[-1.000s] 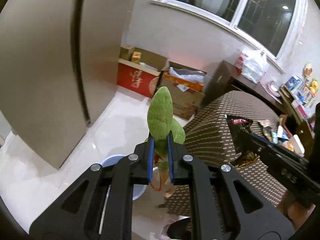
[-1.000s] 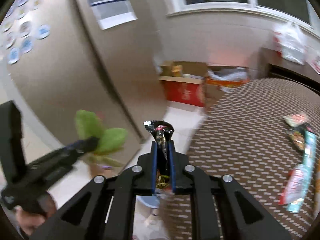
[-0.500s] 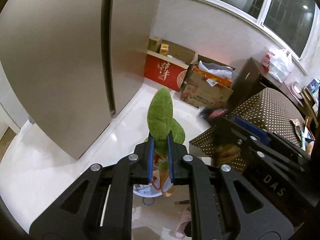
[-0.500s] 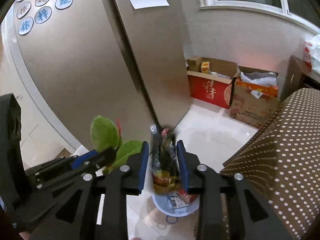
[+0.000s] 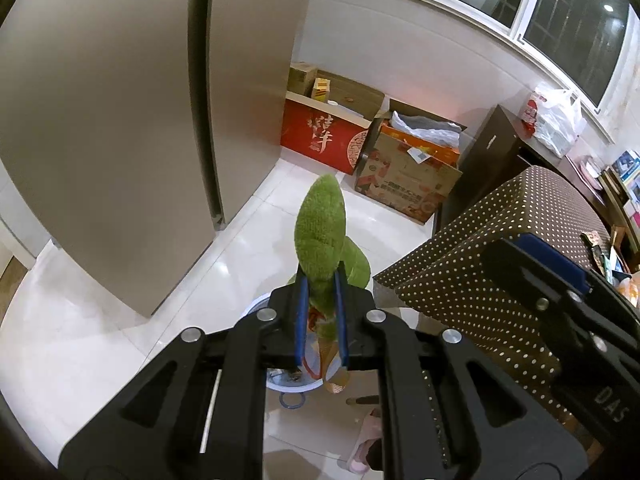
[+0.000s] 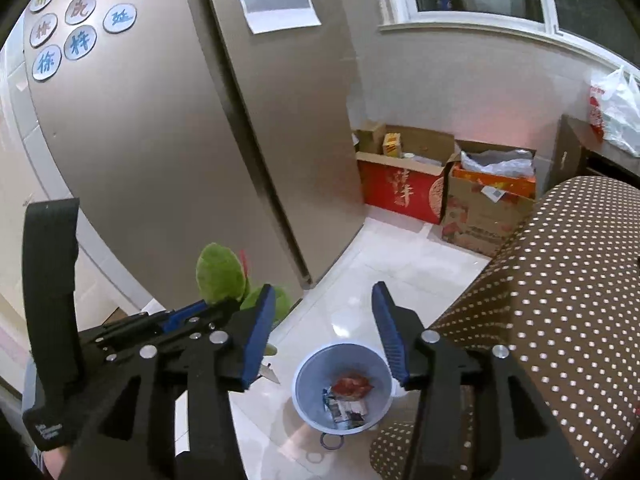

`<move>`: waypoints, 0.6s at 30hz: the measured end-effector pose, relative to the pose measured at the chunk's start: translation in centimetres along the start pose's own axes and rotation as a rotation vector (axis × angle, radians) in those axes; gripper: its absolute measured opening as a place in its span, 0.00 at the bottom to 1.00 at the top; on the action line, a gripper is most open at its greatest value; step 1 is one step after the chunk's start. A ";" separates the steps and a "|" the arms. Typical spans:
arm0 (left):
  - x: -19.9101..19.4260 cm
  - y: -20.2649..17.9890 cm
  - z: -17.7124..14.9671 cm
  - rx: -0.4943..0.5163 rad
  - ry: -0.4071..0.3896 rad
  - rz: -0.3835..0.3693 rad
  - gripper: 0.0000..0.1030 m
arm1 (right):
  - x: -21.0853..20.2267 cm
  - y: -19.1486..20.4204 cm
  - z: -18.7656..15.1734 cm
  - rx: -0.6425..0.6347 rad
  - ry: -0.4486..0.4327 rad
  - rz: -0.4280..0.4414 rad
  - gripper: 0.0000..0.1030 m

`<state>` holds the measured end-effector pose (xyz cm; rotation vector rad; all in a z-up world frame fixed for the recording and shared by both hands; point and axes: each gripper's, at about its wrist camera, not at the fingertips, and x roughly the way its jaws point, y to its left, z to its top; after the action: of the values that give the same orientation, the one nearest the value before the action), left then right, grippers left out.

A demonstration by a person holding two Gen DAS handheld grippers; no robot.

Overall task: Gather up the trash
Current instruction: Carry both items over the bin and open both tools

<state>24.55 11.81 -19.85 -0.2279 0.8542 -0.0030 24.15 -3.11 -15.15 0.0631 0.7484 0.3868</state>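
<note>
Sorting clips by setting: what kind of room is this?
Probably a home kitchen or dining corner: a tall fridge with magnets, a dotted tablecloth, cardboard boxes under the window.

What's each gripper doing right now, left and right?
Left gripper: closed on the green plush toy.
Right gripper: fingers opening, nothing between them; the bin with wrappers sits below.

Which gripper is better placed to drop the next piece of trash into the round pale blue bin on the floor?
Left. The left gripper is shut on the fuzzy green leaf-shaped item above the round pale blue bin. The right gripper is opening with nothing between its jaws.
</note>
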 end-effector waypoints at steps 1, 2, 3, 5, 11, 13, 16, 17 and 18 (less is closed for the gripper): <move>0.0 -0.2 0.1 0.004 -0.001 -0.001 0.12 | -0.3 -0.2 0.0 0.005 -0.007 -0.006 0.52; 0.1 -0.3 0.2 0.008 -0.002 -0.001 0.12 | -0.6 -0.3 -0.1 0.012 -0.012 -0.011 0.54; 0.0 -0.4 0.3 0.010 -0.005 -0.003 0.12 | -1.0 -0.6 0.0 0.021 -0.021 -0.014 0.54; 0.0 -0.6 0.5 0.014 -0.007 -0.005 0.12 | -1.8 -1.1 0.0 0.036 -0.039 -0.026 0.56; 0.4 -1.4 1.9 -0.006 -0.016 0.018 0.32 | -3.7 -2.4 0.2 0.066 -0.083 -0.048 0.58; 0.4 -1.2 2.3 -0.025 -0.013 0.050 0.81 | -4.2 -2.9 0.3 0.073 -0.092 -0.056 0.58; -0.7 -1.7 2.4 -0.025 -0.060 0.069 0.82 | -4.9 -3.7 0.3 0.083 -0.094 -0.063 0.58; -0.9 -1.8 2.3 -0.025 -0.062 0.069 0.82 | -5.1 -3.9 0.3 0.087 -0.095 -0.066 0.58; -1.1 -1.9 2.3 -0.027 -0.062 0.069 0.82 | -5.1 -4.0 0.2 0.091 -0.094 -0.068 0.58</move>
<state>25.73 10.56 -17.22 -0.2228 0.7999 0.0802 22.17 -8.69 -12.42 0.1402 0.6736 0.2830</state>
